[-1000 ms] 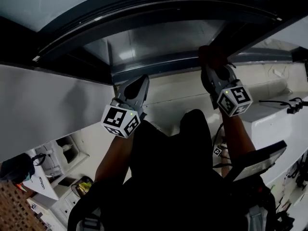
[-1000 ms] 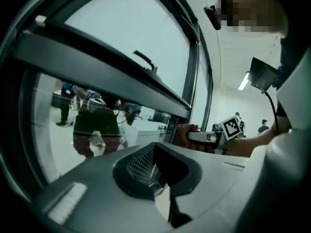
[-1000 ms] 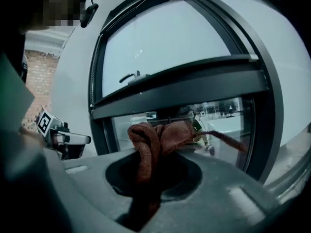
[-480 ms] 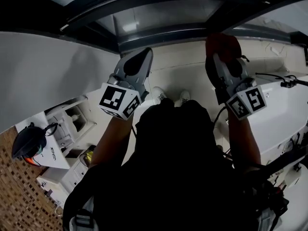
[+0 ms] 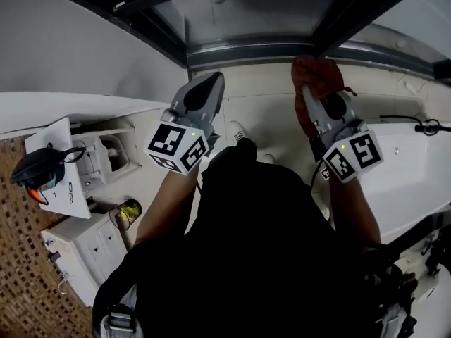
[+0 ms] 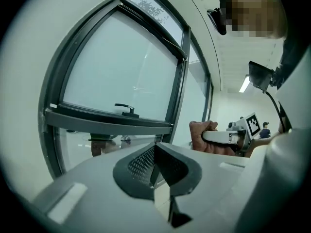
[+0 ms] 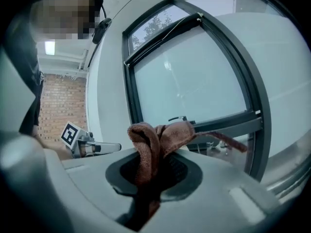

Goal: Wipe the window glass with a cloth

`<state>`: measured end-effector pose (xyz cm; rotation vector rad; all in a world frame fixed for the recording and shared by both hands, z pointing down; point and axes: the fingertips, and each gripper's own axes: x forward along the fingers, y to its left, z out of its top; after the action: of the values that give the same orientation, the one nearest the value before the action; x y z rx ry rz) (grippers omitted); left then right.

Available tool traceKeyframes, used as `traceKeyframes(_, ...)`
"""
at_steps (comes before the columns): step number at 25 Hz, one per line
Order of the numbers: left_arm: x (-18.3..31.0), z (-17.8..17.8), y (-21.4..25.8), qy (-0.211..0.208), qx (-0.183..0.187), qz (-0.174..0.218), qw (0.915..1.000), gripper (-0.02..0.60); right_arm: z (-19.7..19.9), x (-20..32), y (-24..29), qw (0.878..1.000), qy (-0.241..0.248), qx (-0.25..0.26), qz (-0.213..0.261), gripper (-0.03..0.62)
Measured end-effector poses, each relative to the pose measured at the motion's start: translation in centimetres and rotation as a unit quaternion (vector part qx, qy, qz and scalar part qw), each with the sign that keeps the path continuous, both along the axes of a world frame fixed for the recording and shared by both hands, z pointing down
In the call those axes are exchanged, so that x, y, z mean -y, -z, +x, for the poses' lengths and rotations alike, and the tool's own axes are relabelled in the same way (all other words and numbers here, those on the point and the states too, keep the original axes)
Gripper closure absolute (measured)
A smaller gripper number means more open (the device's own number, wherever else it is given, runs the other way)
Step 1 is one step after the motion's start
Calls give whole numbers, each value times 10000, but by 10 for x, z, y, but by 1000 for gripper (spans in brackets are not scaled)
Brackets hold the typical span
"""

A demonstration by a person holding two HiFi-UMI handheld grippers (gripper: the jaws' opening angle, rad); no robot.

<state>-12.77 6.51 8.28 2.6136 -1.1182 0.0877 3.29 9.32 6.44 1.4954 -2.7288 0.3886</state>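
The window glass (image 5: 246, 11) in its dark frame (image 5: 246, 48) runs along the top of the head view. My right gripper (image 5: 315, 94) is shut on a reddish-brown cloth (image 5: 317, 74), held just short of the lower frame. In the right gripper view the cloth (image 7: 156, 139) bunches up out of the jaws in front of the glass (image 7: 194, 76) and a window handle (image 7: 179, 119). My left gripper (image 5: 206, 90) is shut with nothing in it, a little left of the right one. The left gripper view faces the glass (image 6: 116, 76) and the handle (image 6: 127, 109).
A grey wall (image 5: 70, 55) flanks the window on the left. Below it lie a dark helmet (image 5: 39, 167) and a white cabinet (image 5: 84, 248). A white surface (image 5: 416, 174) with a cable sits at the right. The person's shoes (image 5: 236, 132) show beneath the sill.
The head view has tipped down, so the window has slid toward the top edge. Both grippers have drawn back from the frame; the right one keeps hold of the cloth.
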Motion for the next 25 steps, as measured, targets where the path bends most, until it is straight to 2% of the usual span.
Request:
traceKeyframes(4, -61, 8, -2, 110, 37, -68, 9999, 565, 1, -52, -7, 9997, 244, -25, 67, 553)
traceKeyframes(9, -107, 13, -4, 270, 129, -131, 9995, 565, -1, -98, -21, 9989, 454, 49, -85, 553)
traceKeyframes(15, -121, 1, 20, 307, 71, 118, 9994, 565, -14, -121, -13, 9984, 566, -7, -24, 553)
traceKeyframes(20, -142, -12, 35, 39, -55, 255, 9997, 565, -33, -142, 2, 9990, 435, -68, 64, 553)
traceKeyframes(25, -170, -37, 33, -329, -95, 135, 9993, 565, -65, -167, 4, 9998, 179, -11, -83, 553)
